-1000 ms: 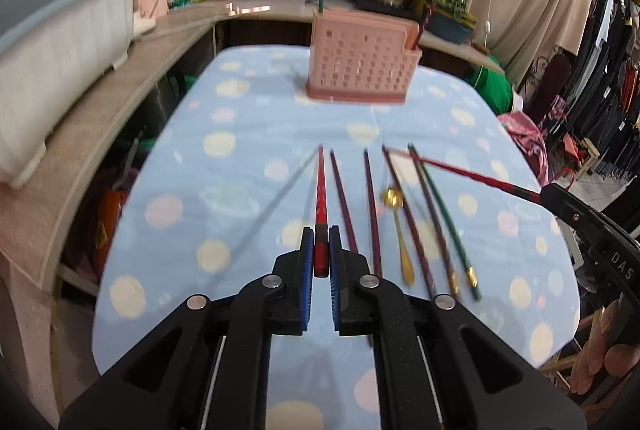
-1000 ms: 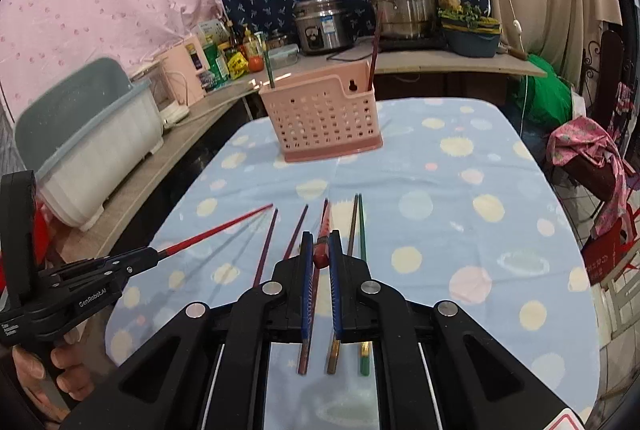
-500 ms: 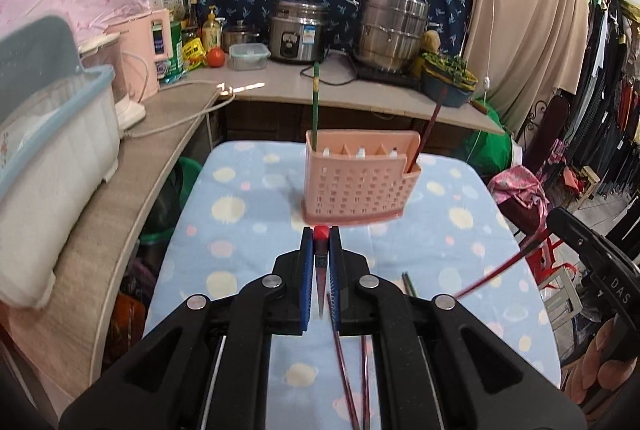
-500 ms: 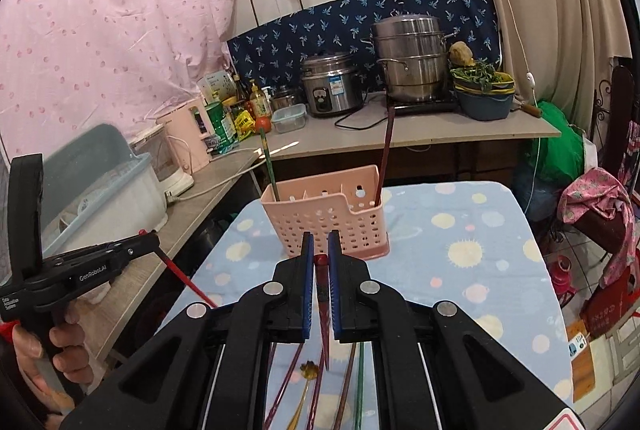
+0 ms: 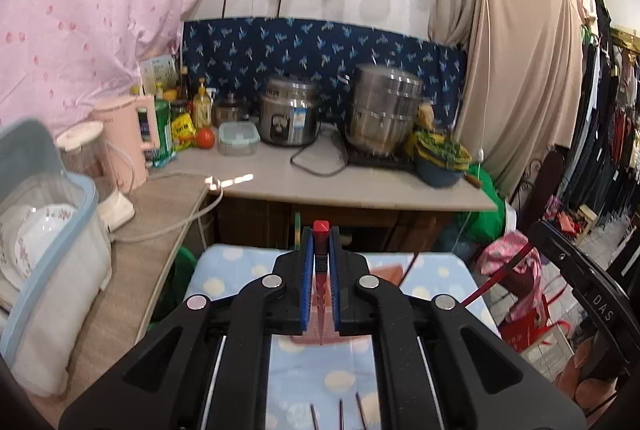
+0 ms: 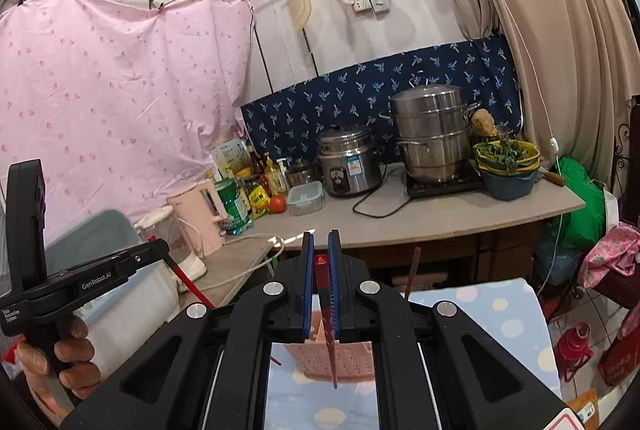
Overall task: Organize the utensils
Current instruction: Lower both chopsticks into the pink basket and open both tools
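The left gripper is clamped on a red chopstick near its butt end, tip hanging down. The right gripper pinches a second red chopstick the same way. Both hover above the pink basket at the table's far edge, beside the counter. Spare chopsticks lie nearer on the spotted tablecloth. The risk, I judge: the dangling tips swing, catch the basket rim and twist loose, or the two sticks cross and collide.
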A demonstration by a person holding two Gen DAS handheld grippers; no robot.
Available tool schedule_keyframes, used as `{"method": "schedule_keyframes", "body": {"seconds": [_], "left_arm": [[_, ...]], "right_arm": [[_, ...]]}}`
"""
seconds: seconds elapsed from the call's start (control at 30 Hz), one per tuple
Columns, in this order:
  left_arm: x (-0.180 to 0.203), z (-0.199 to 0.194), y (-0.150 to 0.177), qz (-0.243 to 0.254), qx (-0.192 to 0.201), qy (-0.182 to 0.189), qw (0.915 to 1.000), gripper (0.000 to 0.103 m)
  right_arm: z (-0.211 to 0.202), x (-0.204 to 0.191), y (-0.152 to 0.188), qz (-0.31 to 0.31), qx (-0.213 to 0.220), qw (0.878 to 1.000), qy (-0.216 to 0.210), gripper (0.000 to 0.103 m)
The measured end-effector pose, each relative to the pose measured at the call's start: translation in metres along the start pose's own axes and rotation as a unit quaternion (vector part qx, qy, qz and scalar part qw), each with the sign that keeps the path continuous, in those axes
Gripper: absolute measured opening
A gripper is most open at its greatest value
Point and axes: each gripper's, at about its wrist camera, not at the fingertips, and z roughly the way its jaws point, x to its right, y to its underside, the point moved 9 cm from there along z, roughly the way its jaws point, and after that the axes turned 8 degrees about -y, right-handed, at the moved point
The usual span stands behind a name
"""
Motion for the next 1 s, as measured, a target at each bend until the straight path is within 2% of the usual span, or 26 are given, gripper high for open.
{"method": "schedule_keyframes", "body": {"seconds": [0.2,0.33,0.47,0.7,0.8,0.83,0.9,0.93,0.97,1.0], "left_arm": [[0.006,0.03,-0.039,-0.008,0.024,-0.01,0.9996,0.007],[0.007,0.054,-0.044,-0.006,0.025,-0.021,0.9995,0.007],[0.006,0.078,-0.034,-0.001,0.015,-0.027,0.9995,0.007],[0.0,0.115,0.006,-0.008,-0.03,-0.027,0.9991,0.008],[-0.004,0.121,0.018,-0.014,-0.041,-0.03,0.9986,0.008],[-0.005,0.121,0.021,-0.014,-0.043,-0.033,0.9984,0.01],[-0.006,0.118,0.025,-0.013,-0.043,-0.036,0.9984,0.024],[-0.008,0.115,0.026,-0.014,-0.04,-0.041,0.9983,0.038],[-0.009,0.111,0.028,-0.015,-0.037,-0.045,0.9982,0.048],[-0.011,0.106,0.029,-0.017,-0.034,-0.047,0.9982,0.05]], "right_arm": [[0.046,0.013,-0.033,0.018,0.011,1.0,-0.008,0.007],[0.071,0.023,-0.035,0.025,0.011,1.0,-0.005,0.007],[0.094,0.036,-0.024,0.037,0.0,0.999,0.001,0.007],[0.121,0.058,0.024,0.045,-0.046,0.998,0.018,0.007],[0.12,0.067,0.036,0.054,-0.053,0.997,0.026,0.013],[0.118,0.069,0.037,0.056,-0.054,0.997,0.029,0.017],[0.11,0.071,0.039,0.058,-0.054,0.996,0.034,0.024],[0.106,0.072,0.038,0.059,-0.053,0.996,0.034,0.027],[0.101,0.071,0.038,0.058,-0.051,0.996,0.034,0.027],[0.094,0.07,0.038,0.056,-0.05,0.997,0.035,0.028]]}}
